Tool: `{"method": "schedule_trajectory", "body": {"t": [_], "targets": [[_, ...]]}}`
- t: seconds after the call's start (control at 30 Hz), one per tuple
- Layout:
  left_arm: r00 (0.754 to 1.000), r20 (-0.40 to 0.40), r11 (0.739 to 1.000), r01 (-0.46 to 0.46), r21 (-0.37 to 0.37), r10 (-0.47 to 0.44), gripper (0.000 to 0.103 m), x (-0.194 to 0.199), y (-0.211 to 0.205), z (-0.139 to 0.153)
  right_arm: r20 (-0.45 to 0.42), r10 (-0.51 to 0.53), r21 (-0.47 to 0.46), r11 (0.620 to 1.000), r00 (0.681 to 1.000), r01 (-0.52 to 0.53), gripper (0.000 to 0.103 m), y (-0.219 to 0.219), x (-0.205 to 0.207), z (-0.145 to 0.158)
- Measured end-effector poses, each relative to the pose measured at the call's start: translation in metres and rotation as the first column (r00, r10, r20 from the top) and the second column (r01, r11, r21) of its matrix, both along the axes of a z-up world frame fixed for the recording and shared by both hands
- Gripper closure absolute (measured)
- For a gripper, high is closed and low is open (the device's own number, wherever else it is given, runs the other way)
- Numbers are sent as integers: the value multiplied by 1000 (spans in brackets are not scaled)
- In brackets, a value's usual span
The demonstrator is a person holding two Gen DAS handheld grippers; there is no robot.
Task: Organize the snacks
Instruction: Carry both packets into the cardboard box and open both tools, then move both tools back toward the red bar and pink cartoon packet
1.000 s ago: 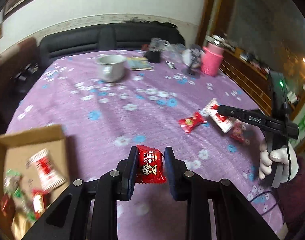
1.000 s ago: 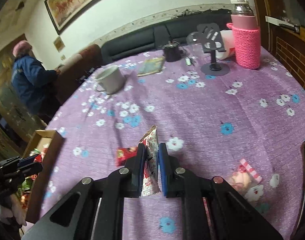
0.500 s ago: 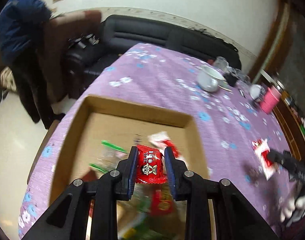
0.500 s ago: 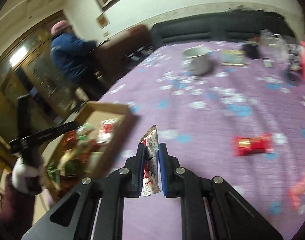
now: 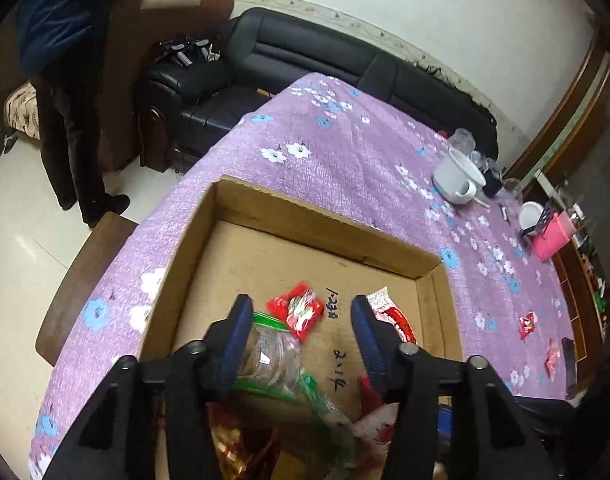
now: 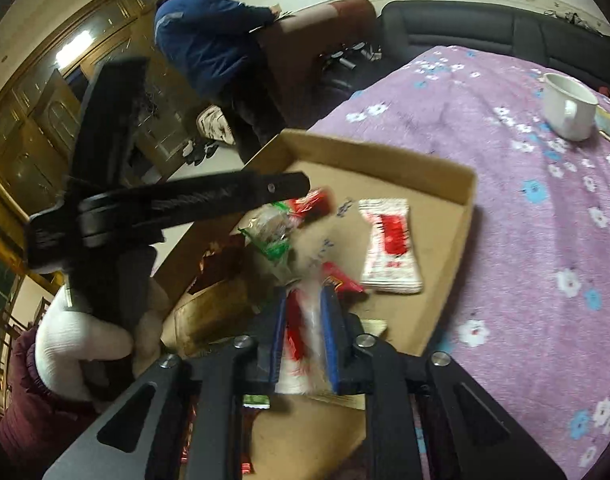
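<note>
A: Snacks first. Count?
B: In the cardboard box [image 5: 317, 220], left wrist view: one red candy packet [image 5: 299, 312] lying loose on the box floor between the spread jaws of the left gripper [image 5: 301, 320], touching neither. One clear bag with green trim [image 5: 273, 356] below it, one white-and-red sachet [image 5: 389, 314] by the right-hand wall. More wrappers heaped at the near end (too jumbled to count).
A: Outside the box?
B: Two small red packets, one [image 5: 527, 325] and another [image 5: 552, 356], on the purple flowered surface [image 5: 365, 152], well apart from the box.
A: Right side?
B: Right gripper [image 6: 305, 320] is over the box's near end, jaws clenched on a red-and-white packet [image 6: 301, 332], blurred. The flat white sachet [image 6: 389, 246] lies just beyond it on the box floor.
A: Any writing?
B: Black handwritten marks [image 5: 332, 308] on the box floor, not legible. Print on the packets unreadable.
A: Surroundings?
B: One white mug [image 5: 457, 180], one pink container [image 5: 553, 236] at the far end, one black sofa [image 5: 325, 56], one person in a blue jacket [image 6: 201, 40] standing.
</note>
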State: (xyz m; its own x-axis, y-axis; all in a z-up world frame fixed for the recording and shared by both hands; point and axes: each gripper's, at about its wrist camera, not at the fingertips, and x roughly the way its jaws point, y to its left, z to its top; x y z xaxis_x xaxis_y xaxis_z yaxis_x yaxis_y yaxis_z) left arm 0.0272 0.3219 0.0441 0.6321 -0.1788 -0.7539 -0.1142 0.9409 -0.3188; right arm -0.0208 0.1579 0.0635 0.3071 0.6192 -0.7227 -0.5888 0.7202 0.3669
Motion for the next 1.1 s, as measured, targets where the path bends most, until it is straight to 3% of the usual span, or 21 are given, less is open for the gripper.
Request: {"method": "schedule_trajectory", "body": {"t": [0.13, 0.27, 0.5, 0.63, 0.77, 0.9, 0.93, 1.0, 1.1], "targets": [[999, 52, 1000, -1, -5, 2, 36, -20, 1, 15, 37, -13, 10, 1000, 999, 13, 73, -12, -8, 8], [995, 102, 999, 3, -49, 3, 23, -41, -7, 32, 41, -68, 42, 997, 997, 67, 71, -49, -15, 17], [984, 114, 987, 146, -67, -138, 19, -59, -68, 50, 42, -264, 65, 963, 964, 261, 71, -167, -22, 22], [965, 103, 968, 245, -48, -239, 19, -61, -116, 51, 51, -437, 53, 899, 898, 435, 66, -265, -27, 23], [947, 82, 949, 313, -39, -309, 19, -50, -160, 43, 34, -616, 32, 788, 787, 615, 63, -361, -32, 18], [931, 33, 930, 366, -37, -365, 19, -35, -202, 28, -10, -699, 23, 715, 715, 699, 58, -409, -34, 8], [924, 22, 923, 383, -28, -383, 19, -32, -214, 25, -19, -714, 14, 700, 700, 714, 52, -416, -33, 4], [911, 15, 911, 413, -11, -413, 19, -30, -233, 23, -39, -732, -16, 681, 680, 732, 50, -423, -29, -2], [880, 13, 880, 473, 44, -474, 19, -25, -264, 20, -59, -728, -33, 686, 683, 727, 50, -418, -13, -14]]}}
